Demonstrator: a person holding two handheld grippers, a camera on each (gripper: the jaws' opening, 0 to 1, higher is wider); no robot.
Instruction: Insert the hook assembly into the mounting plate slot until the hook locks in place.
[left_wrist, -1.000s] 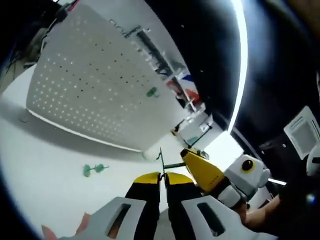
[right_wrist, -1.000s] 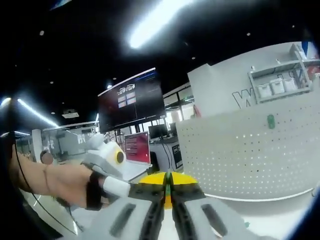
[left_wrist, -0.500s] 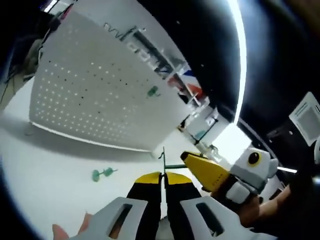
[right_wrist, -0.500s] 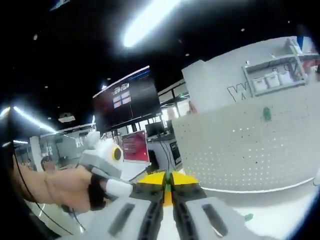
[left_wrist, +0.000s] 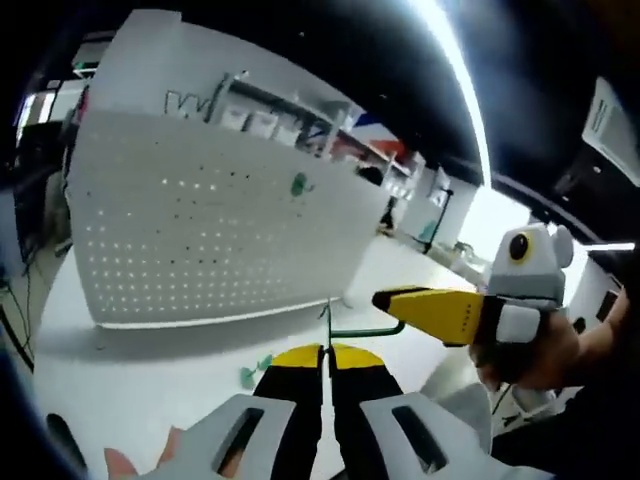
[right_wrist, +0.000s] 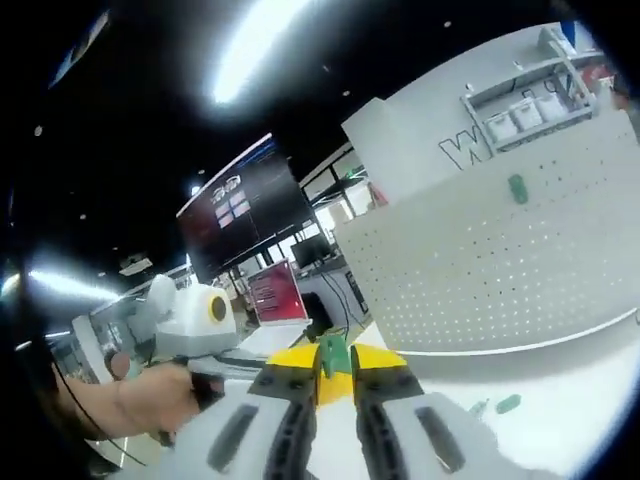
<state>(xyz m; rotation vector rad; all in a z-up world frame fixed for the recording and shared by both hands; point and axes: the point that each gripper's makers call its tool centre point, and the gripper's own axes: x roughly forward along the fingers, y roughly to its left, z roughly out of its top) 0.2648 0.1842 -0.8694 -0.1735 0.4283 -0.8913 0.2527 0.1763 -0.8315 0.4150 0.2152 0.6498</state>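
Observation:
The white pegboard mounting plate (left_wrist: 210, 230) stands upright on the table, with one green hook (left_wrist: 298, 184) fixed near its top. My left gripper (left_wrist: 327, 352) is shut on a thin dark wire (left_wrist: 327, 318) of the hook assembly. From that wire a green rod (left_wrist: 362, 331) runs right to my right gripper (left_wrist: 385, 300), which lies level. In the right gripper view, the right gripper (right_wrist: 335, 362) is shut on the green hook piece (right_wrist: 332, 350), held well short of the pegboard (right_wrist: 480, 270) and its green hook (right_wrist: 517, 188).
A loose green hook part (left_wrist: 255, 370) lies on the white table (left_wrist: 150, 380) in front of the pegboard; two green bits (right_wrist: 498, 405) lie there too. A hand (right_wrist: 125, 400) holds the left gripper. Monitors (right_wrist: 245, 210) and shelves (right_wrist: 520, 100) stand behind.
Both views have swung, so the pegboard now looks more upright. In the left gripper view the right gripper has levelled out. Both grippers keep their hold on the hook assembly.

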